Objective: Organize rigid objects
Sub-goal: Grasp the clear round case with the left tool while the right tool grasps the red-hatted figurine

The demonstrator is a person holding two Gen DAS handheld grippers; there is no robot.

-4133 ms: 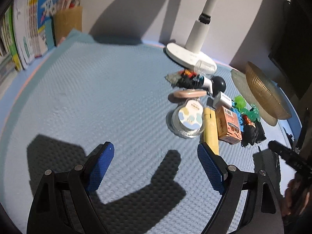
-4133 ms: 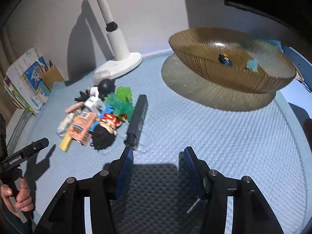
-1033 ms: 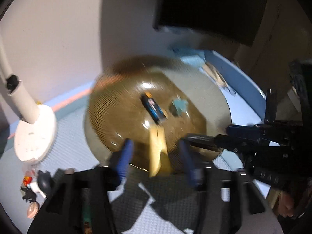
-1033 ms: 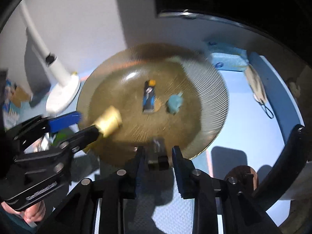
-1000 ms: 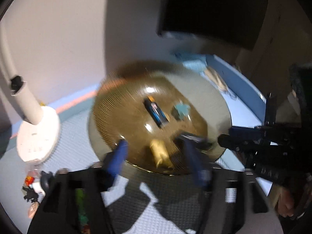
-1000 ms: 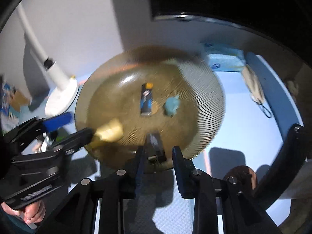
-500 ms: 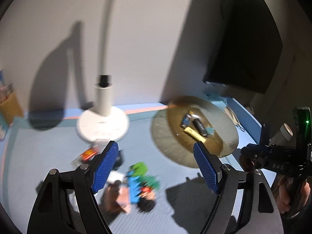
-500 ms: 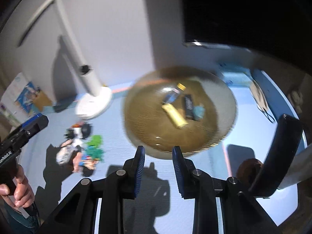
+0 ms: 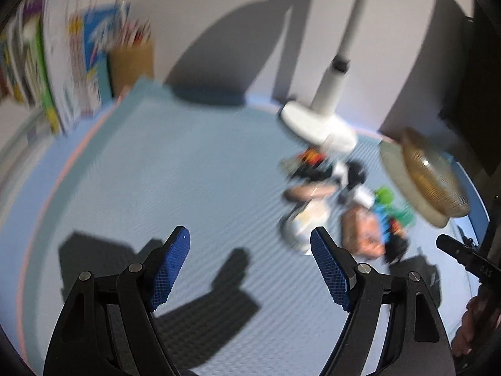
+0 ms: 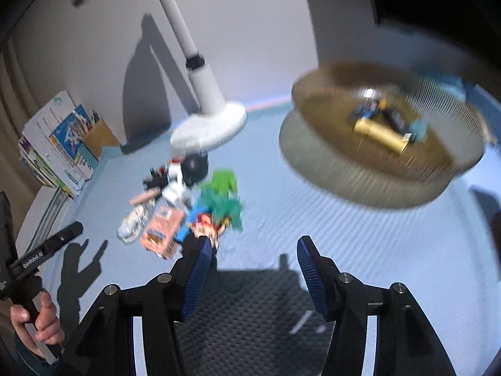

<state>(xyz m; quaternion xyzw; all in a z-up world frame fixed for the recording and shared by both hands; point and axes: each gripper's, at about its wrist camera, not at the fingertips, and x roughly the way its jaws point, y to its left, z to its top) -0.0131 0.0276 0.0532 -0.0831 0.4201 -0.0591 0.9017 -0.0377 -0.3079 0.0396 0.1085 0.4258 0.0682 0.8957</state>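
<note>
Both tools empty: my right tool (image 10: 250,250), jaws opening, sits nearest the toy pile (image 10: 188,210) just ahead-left, left tool (image 9: 250,250) wide, pile off its right.

White lamp base (image 10: 209,125) near the mat's (image 9: 175,175) back edge. Books (image 10: 53,147) and pencil holder (image 10: 98,139) at its back-left corner.

Both fisheye views are motion-blurred and dark-cornered; hard light throws sharp shadows on the surface (image 9: 188,172) toward 6 o'clock.
</note>
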